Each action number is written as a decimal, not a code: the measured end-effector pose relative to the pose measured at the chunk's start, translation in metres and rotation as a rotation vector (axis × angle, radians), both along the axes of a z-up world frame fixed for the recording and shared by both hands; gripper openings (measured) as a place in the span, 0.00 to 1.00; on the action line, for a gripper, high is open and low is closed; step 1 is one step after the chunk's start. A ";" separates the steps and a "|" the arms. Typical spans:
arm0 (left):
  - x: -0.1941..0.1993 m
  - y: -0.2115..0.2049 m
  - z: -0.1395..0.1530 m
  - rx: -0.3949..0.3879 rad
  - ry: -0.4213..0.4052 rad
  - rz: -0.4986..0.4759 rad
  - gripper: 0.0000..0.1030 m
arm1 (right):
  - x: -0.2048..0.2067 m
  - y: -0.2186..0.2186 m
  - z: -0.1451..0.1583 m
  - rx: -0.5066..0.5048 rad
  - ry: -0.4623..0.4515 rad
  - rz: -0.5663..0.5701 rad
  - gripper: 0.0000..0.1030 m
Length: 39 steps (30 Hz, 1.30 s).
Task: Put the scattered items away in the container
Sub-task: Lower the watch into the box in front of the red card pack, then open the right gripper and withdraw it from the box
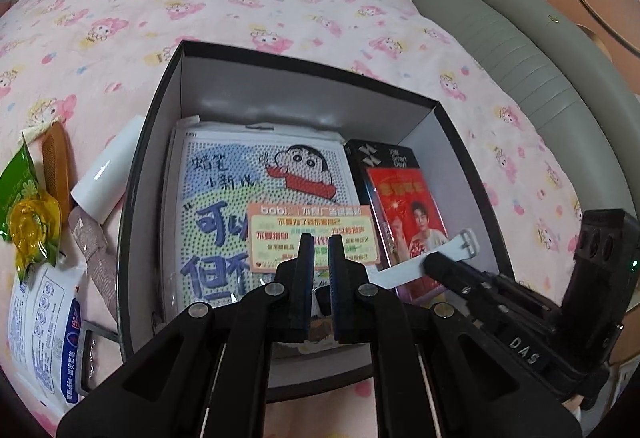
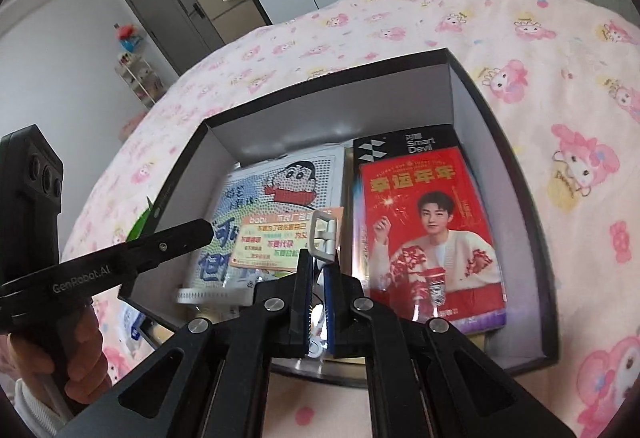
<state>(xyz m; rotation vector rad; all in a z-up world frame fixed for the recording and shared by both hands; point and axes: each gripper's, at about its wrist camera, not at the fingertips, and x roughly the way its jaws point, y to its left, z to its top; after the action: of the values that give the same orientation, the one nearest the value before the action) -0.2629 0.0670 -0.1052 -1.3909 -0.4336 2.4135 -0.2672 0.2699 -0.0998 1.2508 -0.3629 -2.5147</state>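
A black box (image 1: pixel 148 142) with white inner walls sits open on the pink bedspread. In it lie a cartoon bead-art pack (image 1: pixel 240 174), an orange card (image 1: pixel 312 226) and a red packet (image 1: pixel 404 198). Over the box hangs a white watch (image 1: pixel 404 270), its strap stretched between both grippers. My left gripper (image 1: pixel 320 242) is shut, with part of the watch between its fingers. My right gripper (image 2: pixel 322 258) is shut on the strap just behind the silver buckle (image 2: pixel 324 234). The other strap end (image 2: pixel 212 294) sticks out left, below the left gripper (image 2: pixel 206 232).
Left of the box lie a white tube (image 1: pixel 108 174), a brown comb (image 1: pixel 56 166), a green and yellow snack packet (image 1: pixel 28 214), a beige pouch (image 1: pixel 96 254) and a white wipes pack (image 1: pixel 44 318). A grey padded bed frame (image 1: pixel 500 50) runs along the right. A hand (image 2: pixel 80 354) holds the left gripper.
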 end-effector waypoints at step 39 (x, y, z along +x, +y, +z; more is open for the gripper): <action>-0.016 0.056 -0.036 -0.109 -0.226 -0.240 0.10 | -0.008 0.014 -0.001 0.274 -0.085 0.049 0.39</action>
<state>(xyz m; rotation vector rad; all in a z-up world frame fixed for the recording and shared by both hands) -0.2793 0.1233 -0.1414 -1.6674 -0.1761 2.1261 -0.2751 0.2838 -0.1013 1.4494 -0.0036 -2.5383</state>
